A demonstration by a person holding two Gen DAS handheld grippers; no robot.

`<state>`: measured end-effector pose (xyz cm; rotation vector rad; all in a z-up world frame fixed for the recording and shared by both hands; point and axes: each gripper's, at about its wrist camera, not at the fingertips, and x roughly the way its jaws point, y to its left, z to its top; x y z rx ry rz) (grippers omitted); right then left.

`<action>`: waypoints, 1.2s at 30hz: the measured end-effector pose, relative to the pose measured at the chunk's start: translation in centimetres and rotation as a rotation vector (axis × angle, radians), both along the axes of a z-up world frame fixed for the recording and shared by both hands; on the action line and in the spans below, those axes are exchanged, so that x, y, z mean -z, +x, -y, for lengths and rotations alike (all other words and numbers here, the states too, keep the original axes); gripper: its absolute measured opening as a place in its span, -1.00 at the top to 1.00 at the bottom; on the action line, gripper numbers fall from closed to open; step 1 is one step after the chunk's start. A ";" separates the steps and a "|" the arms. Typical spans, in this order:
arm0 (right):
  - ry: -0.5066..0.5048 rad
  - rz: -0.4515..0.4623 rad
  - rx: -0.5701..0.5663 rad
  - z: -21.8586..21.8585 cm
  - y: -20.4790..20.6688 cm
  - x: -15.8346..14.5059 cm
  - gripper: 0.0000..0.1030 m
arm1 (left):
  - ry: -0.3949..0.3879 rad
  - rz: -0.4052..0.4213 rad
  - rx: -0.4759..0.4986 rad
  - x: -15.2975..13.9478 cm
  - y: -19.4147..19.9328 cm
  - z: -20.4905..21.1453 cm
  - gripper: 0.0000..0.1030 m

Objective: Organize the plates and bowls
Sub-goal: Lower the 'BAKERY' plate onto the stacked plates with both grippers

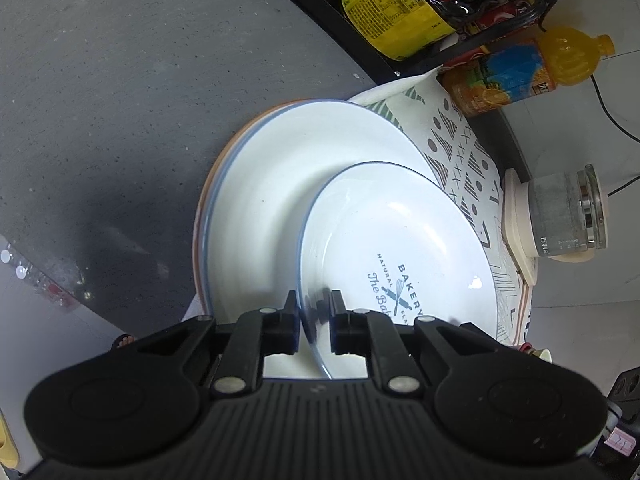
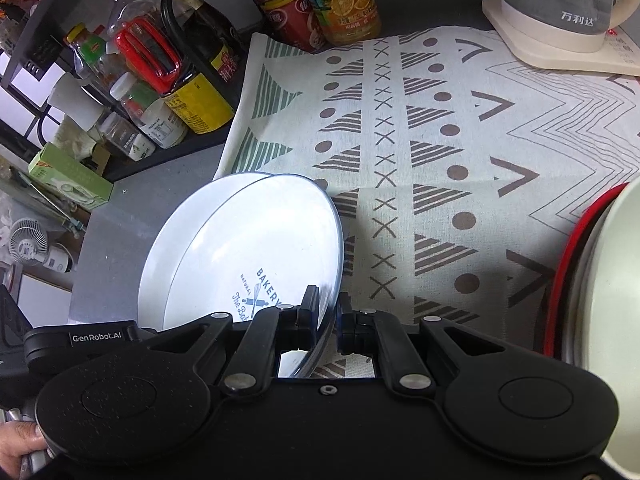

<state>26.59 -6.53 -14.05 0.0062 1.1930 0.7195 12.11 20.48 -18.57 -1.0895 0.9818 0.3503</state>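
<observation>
Patterned cloth (image 2: 460, 152) | white bakery plate (image 2: 256, 248), blue rim, tilted

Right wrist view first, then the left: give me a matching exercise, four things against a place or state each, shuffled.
Things:
1. bakery plate
2. kettle
3. orange juice bottle
4. plate stack

Places or states:
A. lying on its side at the cloth's far edge
B. flat on the grey counter, orange rim at the bottom
C. tilted, its rim between the fingers of both the left gripper and the right gripper
D. standing on a cream base

Pairs: 1-C, 2-D, 3-A, 4-B
</observation>
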 end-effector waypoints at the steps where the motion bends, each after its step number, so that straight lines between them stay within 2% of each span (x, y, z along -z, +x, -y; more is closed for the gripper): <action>1: -0.001 0.001 0.000 -0.1 -0.1 0.1 0.85 | 0.004 -0.002 -0.002 0.0 0.0 0.0 0.80; 9: -0.003 0.003 0.008 -0.3 -0.2 0.4 0.86 | 0.012 -0.032 0.005 -0.1 0.4 -0.3 0.79; 12: -0.007 0.004 0.012 -0.3 -0.2 0.5 0.87 | 0.056 -0.047 0.003 -0.8 0.4 -0.5 0.79; 17: -0.013 0.005 0.015 -0.4 -0.3 0.6 0.86 | 0.086 -0.038 -0.015 -2.3 0.1 -1.5 0.79; 20: -0.019 0.003 0.022 -0.6 -0.3 0.7 0.84 | 0.125 -0.033 -0.025 -3.5 -0.1 -2.2 0.66; 22: -0.024 0.006 0.021 -0.7 -0.4 0.9 0.83 | 0.149 -0.044 -0.039 -4.0 -0.2 -2.6 0.35; 23: -0.024 0.005 0.022 -0.8 -0.4 1.0 0.83 | 0.164 -0.049 -0.045 -4.1 -0.2 -2.8 0.31; 29: -0.025 -0.005 0.029 -1.1 -0.5 1.5 0.78 | 0.190 -0.044 -0.046 -4.7 -0.5 -3.2 0.29; 32: -0.028 -0.013 0.031 -1.3 -0.6 1.9 0.74 | 0.246 -0.062 -0.052 -5.3 -0.7 -3.1 0.19; 34: -0.030 -0.017 0.031 -1.4 -0.8 2.2 0.71 | 0.256 -0.054 -0.046 -5.3 -0.9 -3.2 0.11; 36: -0.029 -0.021 0.038 -1.5 -0.9 2.4 0.63 | 0.252 -0.071 -0.032 -4.9 -0.8 -3.3 0.11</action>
